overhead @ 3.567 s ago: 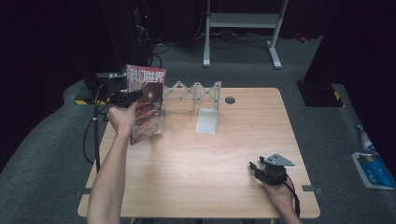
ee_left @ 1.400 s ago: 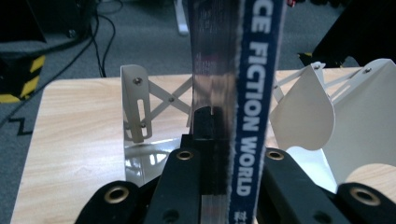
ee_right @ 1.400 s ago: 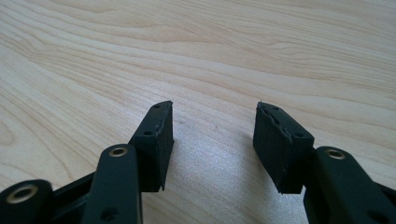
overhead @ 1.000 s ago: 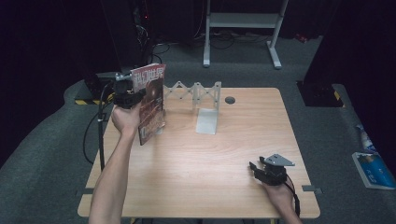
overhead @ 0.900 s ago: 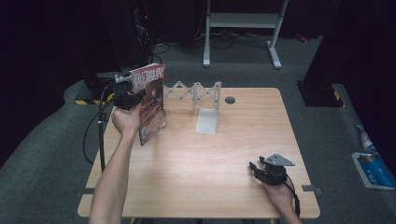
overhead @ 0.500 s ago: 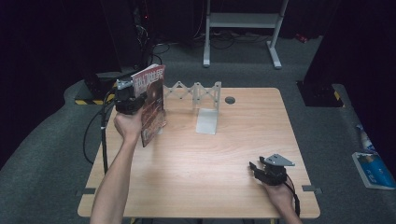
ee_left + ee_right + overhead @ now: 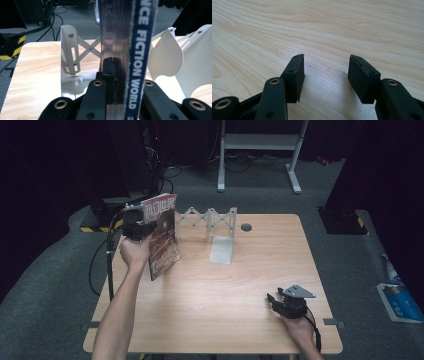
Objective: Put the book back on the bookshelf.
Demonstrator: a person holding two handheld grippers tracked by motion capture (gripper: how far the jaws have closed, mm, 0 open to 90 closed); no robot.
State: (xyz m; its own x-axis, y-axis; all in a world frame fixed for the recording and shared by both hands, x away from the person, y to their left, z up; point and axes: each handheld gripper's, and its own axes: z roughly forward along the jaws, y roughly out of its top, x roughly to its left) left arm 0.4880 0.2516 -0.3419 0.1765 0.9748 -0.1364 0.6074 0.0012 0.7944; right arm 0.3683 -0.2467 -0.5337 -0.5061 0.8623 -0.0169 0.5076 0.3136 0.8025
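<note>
Presently, a magazine [image 7: 162, 235] is held upright at the upper left of the high view, above the left rear part of the counter [image 7: 215, 290], clamped in the left tongs [image 7: 142, 222]. In the left gripper view, the jaws are seen closed on the magazine's lower edge beside the blue spine, with the white expanding rack [image 7: 75, 62] just beyond. The item is judged to be light, thin and flexible, with a glossy cover that may slip; sagging or fanning of the pages is to be expected if it is gripped far from the spine. A hold close to the bound edge is therefore recommended, where the sheets are stiffest. The right tongs [image 7: 272, 301] rest on the counter at the lower right, jaws spread wide apart, with nothing between them.
</note>
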